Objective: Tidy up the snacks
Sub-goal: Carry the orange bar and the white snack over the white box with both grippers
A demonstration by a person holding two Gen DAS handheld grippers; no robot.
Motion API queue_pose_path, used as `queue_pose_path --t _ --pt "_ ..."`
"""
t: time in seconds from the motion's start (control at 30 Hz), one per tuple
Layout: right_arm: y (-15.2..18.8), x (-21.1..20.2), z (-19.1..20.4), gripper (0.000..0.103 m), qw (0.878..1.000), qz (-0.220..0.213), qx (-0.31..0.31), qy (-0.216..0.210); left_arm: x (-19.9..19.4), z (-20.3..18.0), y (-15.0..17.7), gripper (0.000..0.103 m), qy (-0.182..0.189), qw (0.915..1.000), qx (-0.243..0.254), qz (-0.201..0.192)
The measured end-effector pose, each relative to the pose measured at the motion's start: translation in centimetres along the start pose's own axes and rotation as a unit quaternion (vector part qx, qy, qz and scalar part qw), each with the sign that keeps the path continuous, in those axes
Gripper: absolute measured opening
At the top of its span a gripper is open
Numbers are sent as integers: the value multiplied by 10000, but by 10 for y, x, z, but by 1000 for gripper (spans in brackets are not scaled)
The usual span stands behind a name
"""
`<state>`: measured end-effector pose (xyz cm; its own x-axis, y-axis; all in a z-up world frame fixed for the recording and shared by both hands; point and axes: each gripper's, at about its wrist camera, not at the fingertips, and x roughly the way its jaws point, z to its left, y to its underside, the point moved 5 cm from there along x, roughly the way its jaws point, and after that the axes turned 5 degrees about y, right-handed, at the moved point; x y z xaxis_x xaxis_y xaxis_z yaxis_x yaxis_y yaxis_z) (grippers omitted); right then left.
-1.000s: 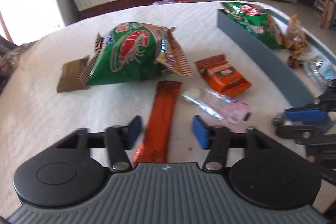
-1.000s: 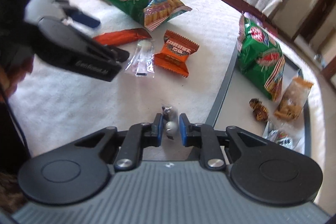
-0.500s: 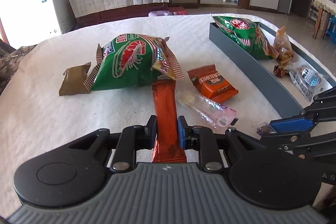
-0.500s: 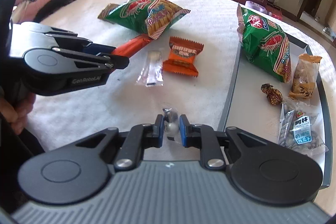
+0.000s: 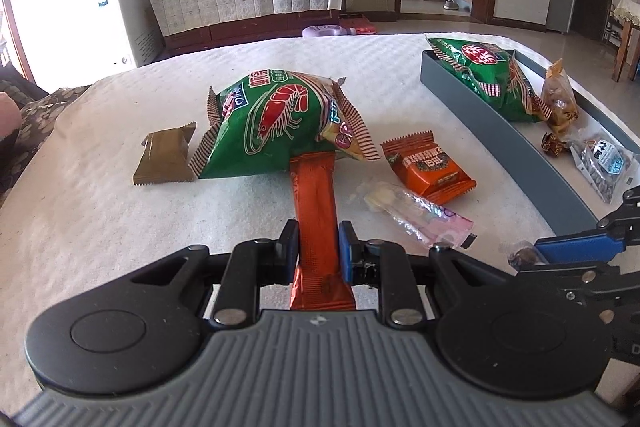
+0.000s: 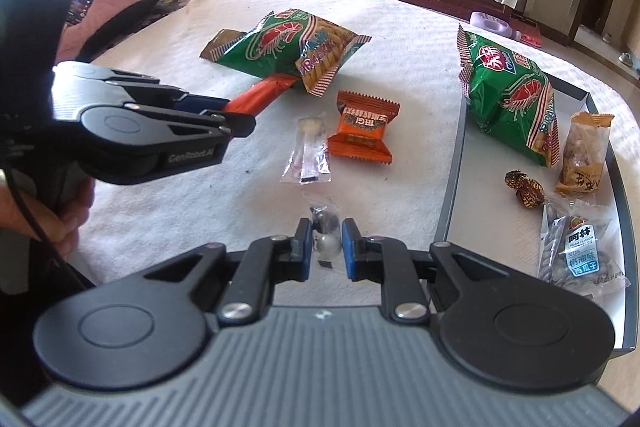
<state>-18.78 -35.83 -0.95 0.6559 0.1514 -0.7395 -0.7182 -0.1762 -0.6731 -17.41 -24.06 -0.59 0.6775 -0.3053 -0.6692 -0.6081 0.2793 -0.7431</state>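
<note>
On the left side of the white table (image 5: 100, 227) sits a small brown packet (image 5: 166, 159). It looks flat and light. Just right of it is a big green shrimp-chip bag (image 5: 276, 123). It is puffy with air, so it is soft and light, and the chips inside can break. A good place to hold it is the crimped edge.

The far end of the long orange stick packet (image 5: 316, 187) touches that bag. The left gripper (image 5: 318, 247) has just been closing, and now it pinches the near end of the stick packet. The packet is thin, shiny and bendy, so it may droop or slip. Holding it nearer the middle would likely keep it straighter.

Next, to the right, lie a clear wrapper (image 5: 416, 213) with a pale sweet inside and a small orange packet (image 5: 430, 167). Both look light and crinkly.

The right gripper (image 6: 326, 247) is clenched on a small silver candy (image 6: 326, 241) in a clear wrap, near the tray's left wall. The candy is round and hard, so it may pop out.

On the far right is the grey tray (image 5: 500, 143). It holds another green chip bag (image 6: 512, 95), a bag of brown snacks (image 6: 586, 155), a dark twisted candy (image 6: 524, 189) and a seed packet (image 6: 580, 251).
</note>
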Motion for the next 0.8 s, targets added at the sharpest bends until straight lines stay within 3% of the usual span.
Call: queue_pose_path --t 0.47,0.8 --pt "-5 -9 -2 19 9995 -222 160 -154 -4 -2 -4 25 -76 9999 -12 -132" --pt "-16 -24 -9 19 9965 -692 399 -253 -11 -6 -8 25 9 9997 54 -248"
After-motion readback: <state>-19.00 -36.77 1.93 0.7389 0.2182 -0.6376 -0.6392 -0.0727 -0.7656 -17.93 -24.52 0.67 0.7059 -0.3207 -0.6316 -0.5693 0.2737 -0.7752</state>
